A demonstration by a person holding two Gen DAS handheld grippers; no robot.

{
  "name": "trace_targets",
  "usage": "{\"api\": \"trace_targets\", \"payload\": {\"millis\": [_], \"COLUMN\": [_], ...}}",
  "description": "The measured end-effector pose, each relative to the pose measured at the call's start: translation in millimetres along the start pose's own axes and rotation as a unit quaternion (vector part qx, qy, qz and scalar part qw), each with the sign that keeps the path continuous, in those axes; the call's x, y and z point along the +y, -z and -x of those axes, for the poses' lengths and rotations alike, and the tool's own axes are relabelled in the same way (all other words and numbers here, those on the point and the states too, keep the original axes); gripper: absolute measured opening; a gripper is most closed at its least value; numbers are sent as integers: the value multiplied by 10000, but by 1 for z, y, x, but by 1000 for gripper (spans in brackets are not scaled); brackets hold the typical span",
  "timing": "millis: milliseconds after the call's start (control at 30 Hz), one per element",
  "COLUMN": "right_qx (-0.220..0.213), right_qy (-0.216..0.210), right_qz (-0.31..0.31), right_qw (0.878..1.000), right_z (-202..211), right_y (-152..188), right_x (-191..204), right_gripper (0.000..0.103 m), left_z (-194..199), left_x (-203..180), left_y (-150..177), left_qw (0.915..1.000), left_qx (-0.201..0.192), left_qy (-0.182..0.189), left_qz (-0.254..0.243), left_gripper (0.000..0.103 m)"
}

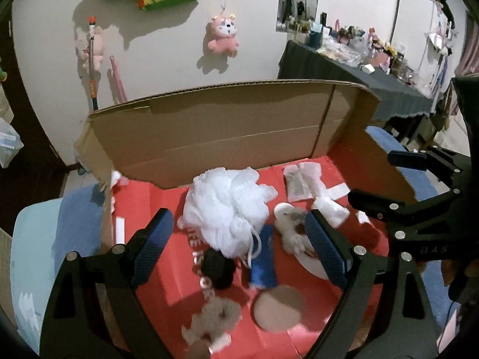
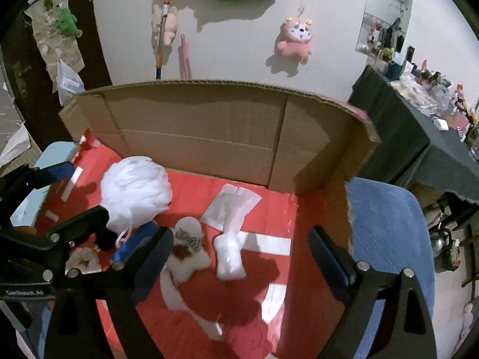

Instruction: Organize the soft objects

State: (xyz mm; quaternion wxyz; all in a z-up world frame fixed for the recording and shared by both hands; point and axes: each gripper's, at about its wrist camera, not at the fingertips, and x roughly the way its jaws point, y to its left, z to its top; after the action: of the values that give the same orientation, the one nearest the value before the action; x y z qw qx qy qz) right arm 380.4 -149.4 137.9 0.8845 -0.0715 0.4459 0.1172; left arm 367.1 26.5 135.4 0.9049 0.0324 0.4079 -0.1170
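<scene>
Left wrist view: my left gripper [image 1: 239,240] hangs wide open and empty over the white mesh puff [image 1: 227,206], directly ahead.

Right wrist view: my right gripper [image 2: 241,257], equally open and empty, frames the white pouch [image 2: 229,251], long axis running away from me.

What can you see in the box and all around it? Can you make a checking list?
Surface: red printed sheet with white lettering, lining an open brown cardboard box.
Job's things: fluffy white mesh bath puff; blue fabric roll; black pompom; white fluffy slipper; clear plastic-wrapped white bundle; round tan pad.
Clutter: white paper strips.
Grippers: left gripper and right gripper open, holding nothing.
Cables: nothing seen.
Surroundings: pink plush toy on white wall; crowded dark-clothed table.
</scene>
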Motion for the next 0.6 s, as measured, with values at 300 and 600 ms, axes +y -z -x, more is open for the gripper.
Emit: {"api": "trace_targets", "payload": {"millis": [300, 600], "right_qx": [-657, -1207], "right_qy": [123, 249], "right_qz": [6, -124], "right_qw": [9978, 9923], "right_z": [62, 89], "right_y": [45, 92], "right_x": [6, 5], "right_gripper": [103, 103], "left_z": [56, 82], "left_x": [-11, -24], "left_y": [40, 84], "left_qw": [9980, 9910], "left_qx": [-618, -1274], "left_qy": [12, -391], "left_qz": [129, 90], "left_gripper": [100, 102]}}
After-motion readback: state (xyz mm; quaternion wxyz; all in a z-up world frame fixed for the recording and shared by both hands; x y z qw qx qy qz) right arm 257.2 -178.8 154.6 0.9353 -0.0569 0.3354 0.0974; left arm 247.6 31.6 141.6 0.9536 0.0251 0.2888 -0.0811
